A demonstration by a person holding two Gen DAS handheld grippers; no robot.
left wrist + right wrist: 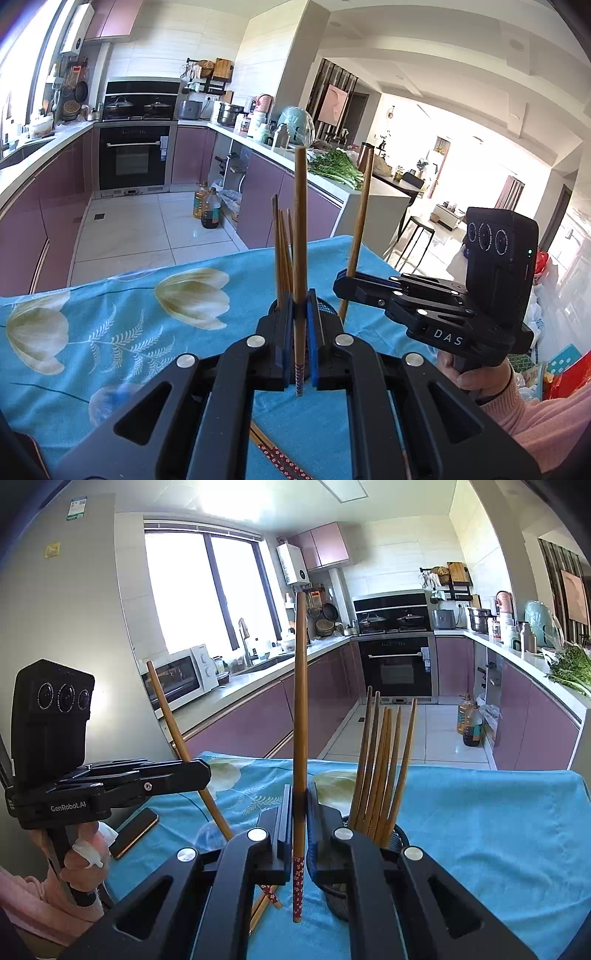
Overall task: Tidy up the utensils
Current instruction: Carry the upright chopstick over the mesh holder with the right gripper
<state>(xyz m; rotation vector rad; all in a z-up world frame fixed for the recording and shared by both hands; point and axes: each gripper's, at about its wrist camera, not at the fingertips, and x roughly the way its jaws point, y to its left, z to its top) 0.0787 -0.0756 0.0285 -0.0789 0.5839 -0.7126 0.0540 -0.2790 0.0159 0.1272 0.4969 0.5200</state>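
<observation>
Kitchen with mauve cabinets [258, 723] and a black oven [135, 157] stretching behind a table under a blue floral cloth [122, 325]. Left gripper [300, 317] clamping shut on one upright brown chopstick [300, 236], patterned red end hanging below the pads. Right gripper [300, 812] pinching closed on a second chopstick [301, 701], likewise standing nearly vertical. Black mesh holder [400, 840] sitting on the cloth just right of that gripper, bristling with several more chopsticks [380, 768]. Further loose chopsticks [267, 899] lying flat nearer the camera. Phone [133, 832] resting at the left edge.
</observation>
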